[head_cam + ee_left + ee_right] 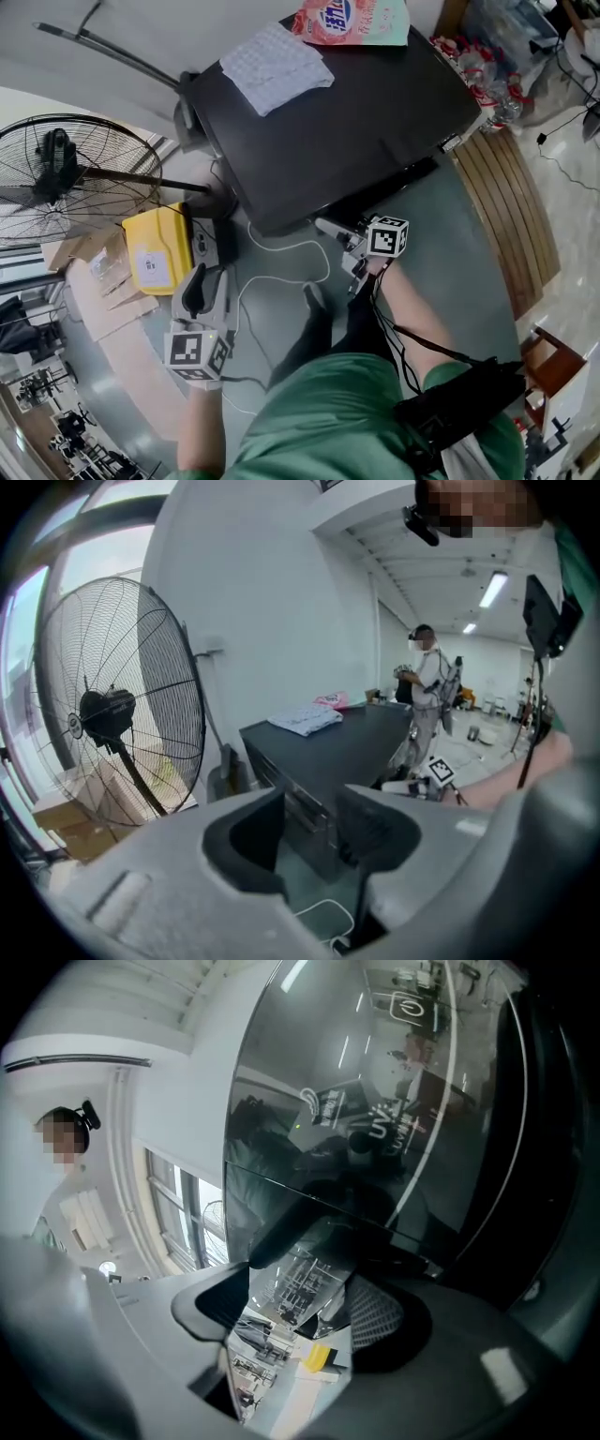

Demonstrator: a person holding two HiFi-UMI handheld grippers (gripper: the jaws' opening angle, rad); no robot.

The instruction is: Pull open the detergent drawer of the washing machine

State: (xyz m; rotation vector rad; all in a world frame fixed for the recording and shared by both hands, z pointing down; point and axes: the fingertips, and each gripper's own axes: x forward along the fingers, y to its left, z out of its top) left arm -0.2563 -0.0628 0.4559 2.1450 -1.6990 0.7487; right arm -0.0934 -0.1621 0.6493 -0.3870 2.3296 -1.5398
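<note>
The black washing machine (356, 112) stands ahead of me, seen from above. My right gripper (339, 234) is at the left part of the machine's front, just under the top edge, which hides the detergent drawer in the head view. In the right gripper view the open right gripper (295, 1307) sits close against the glossy black front panel (375, 1147); only the mirror-like surface shows between the pads, and they press on nothing. My left gripper (208, 274) hangs low at the left, away from the machine. It is open and empty in the left gripper view (309, 832), facing the machine (328, 747).
A folded cloth (277, 66) and a detergent packet (352, 21) lie on the machine's top. A big floor fan (66, 178) and a yellow box (155, 248) stand to the left. A white cable (281, 262) runs over the floor. Curved wooden slats (506, 206) lie to the right.
</note>
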